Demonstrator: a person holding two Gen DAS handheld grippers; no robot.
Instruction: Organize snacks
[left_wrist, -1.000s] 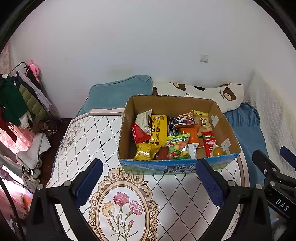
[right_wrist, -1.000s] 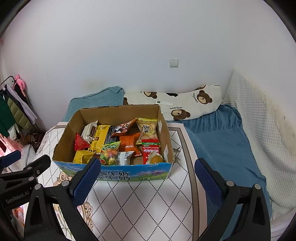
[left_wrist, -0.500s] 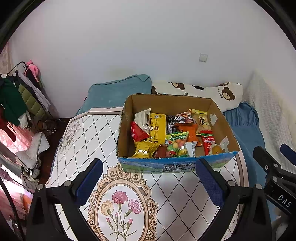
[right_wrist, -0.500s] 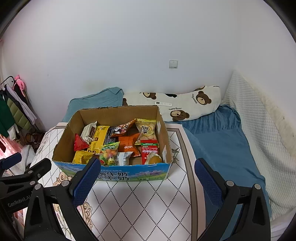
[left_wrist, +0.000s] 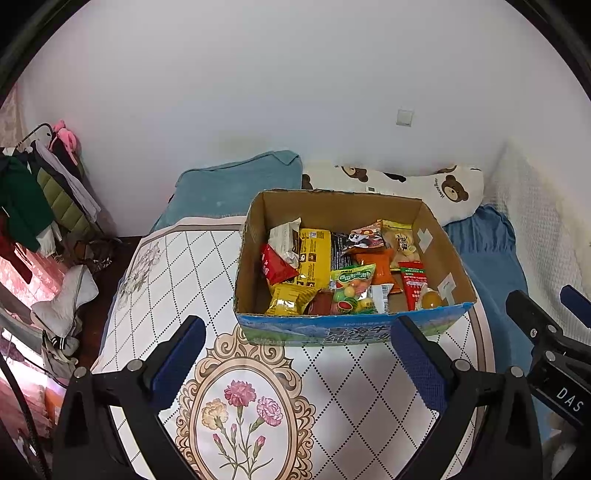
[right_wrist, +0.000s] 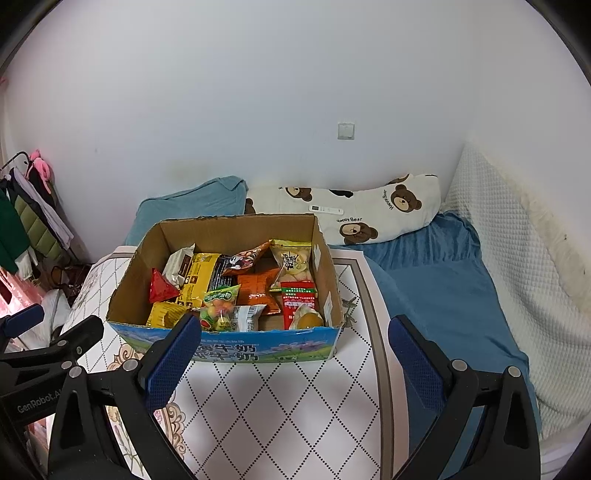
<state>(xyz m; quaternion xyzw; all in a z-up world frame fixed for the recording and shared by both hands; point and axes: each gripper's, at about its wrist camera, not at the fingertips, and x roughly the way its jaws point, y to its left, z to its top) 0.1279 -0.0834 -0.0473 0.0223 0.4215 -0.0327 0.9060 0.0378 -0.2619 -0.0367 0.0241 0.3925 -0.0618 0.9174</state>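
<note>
Both my grippers hover above the bed, short of the cardboard box (left_wrist: 354, 328). Left gripper (left_wrist: 297, 354): fingers spread wide, nothing between them. Right gripper (right_wrist: 293, 352): likewise wide, empty. The box sits on the diamond-patterned quilt (right_wrist: 280, 406), its printed blue wall facing me. Snacks lie loose inside: yellow packet (left_wrist: 314, 254), red triangular pack (right_wrist: 160, 288), orange pack (right_wrist: 258, 286), green candy bag (left_wrist: 352, 286). The bear-print pillow (right_wrist: 369, 210) rests behind the box, against the wall.
</note>
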